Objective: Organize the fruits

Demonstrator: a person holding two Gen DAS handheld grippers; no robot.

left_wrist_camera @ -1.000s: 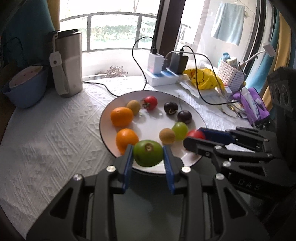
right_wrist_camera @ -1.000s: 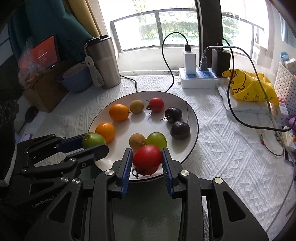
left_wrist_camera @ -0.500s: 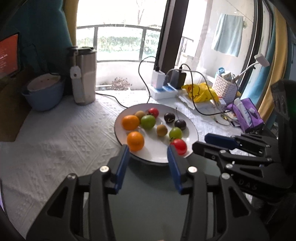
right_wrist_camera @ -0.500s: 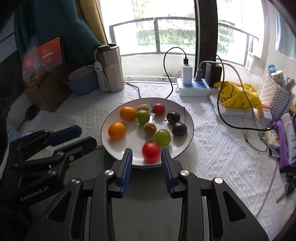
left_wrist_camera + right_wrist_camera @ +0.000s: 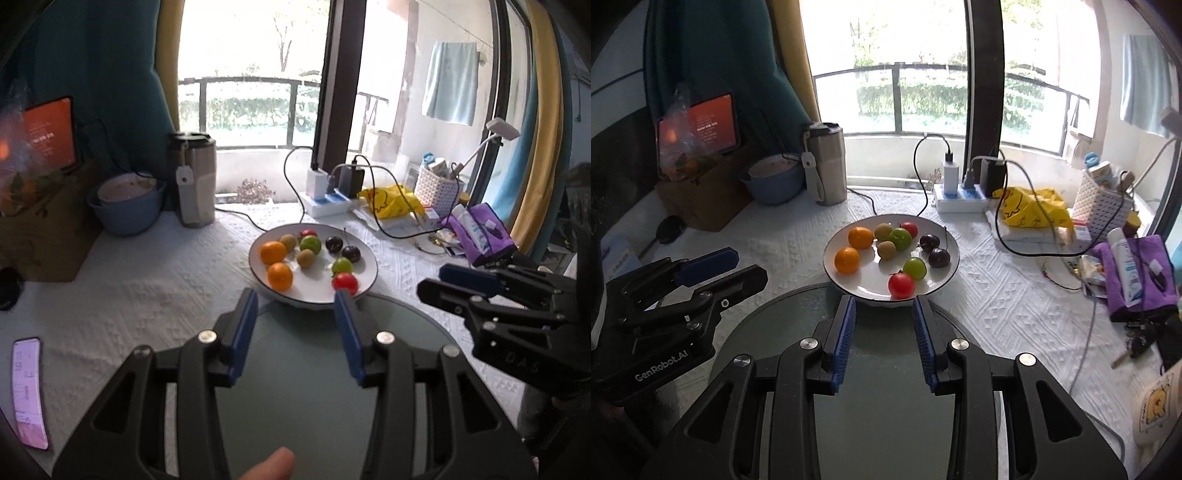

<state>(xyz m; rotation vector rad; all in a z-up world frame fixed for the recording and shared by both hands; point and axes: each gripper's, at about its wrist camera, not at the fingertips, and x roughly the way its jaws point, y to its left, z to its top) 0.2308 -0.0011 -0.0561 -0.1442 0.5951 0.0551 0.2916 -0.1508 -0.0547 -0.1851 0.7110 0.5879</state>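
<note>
A white plate (image 5: 365,258) (image 5: 947,273) holds several fruits: two oranges (image 5: 280,275) (image 5: 847,260), a green fruit (image 5: 310,243) (image 5: 900,238), two brown kiwis (image 5: 306,257), a second green fruit (image 5: 915,267), two dark plums (image 5: 938,257) and red tomatoes (image 5: 345,282) (image 5: 901,285). My left gripper (image 5: 297,299) is open and empty, held back above the near plate edge. My right gripper (image 5: 884,304) is open and empty, just in front of the near tomato. Each gripper shows in the other's view.
A steel tumbler (image 5: 827,164) and a blue bowl (image 5: 774,181) stand at the back left. A power strip with cables (image 5: 962,192), a yellow bag (image 5: 1030,206), a white basket (image 5: 1102,201) and a purple cloth (image 5: 1134,273) crowd the right. A phone (image 5: 27,391) lies near left.
Both grippers let go of their fruits, the green one and the red tomato, onto the plate, opened, and pulled back and up from it.
</note>
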